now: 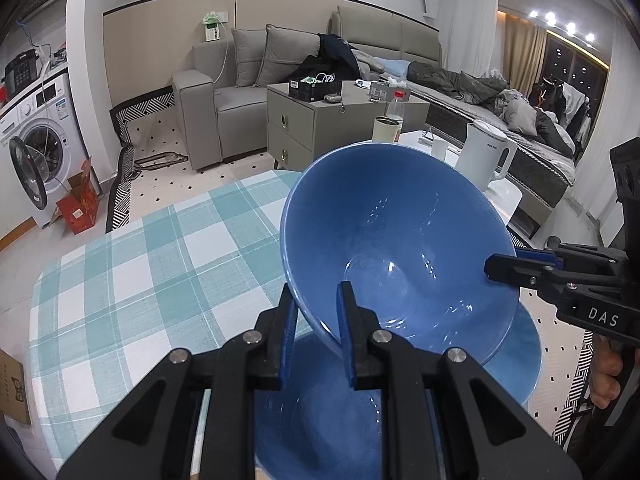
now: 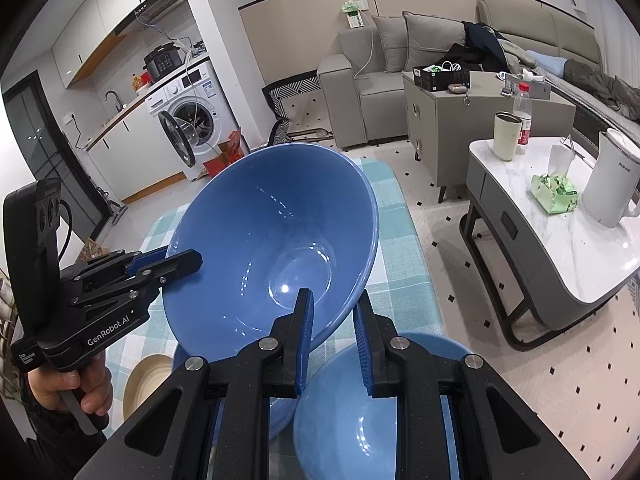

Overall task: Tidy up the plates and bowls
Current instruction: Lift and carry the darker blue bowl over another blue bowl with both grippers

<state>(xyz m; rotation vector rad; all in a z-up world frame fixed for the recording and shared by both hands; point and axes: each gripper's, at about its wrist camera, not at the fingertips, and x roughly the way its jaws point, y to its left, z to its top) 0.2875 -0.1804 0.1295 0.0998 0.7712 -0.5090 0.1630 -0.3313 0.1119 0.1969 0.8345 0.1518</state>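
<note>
Now both grippers' jaws pinch the blue bowl's (image 1: 384, 240) rim.

Grey sofa (image 1: 240, 80) sits straight ahead of the gripper, washing machine (image 1: 36, 136) off left, marble coffee table (image 2: 560, 232) right, ceiling spotlights (image 1: 560, 24) glowing over curtains (image 1: 524, 52).

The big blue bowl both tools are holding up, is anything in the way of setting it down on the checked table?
Partly. Two other blue bowls sit directly beneath the big blue bowl; the checked table beyond shows bare cloth.
</note>
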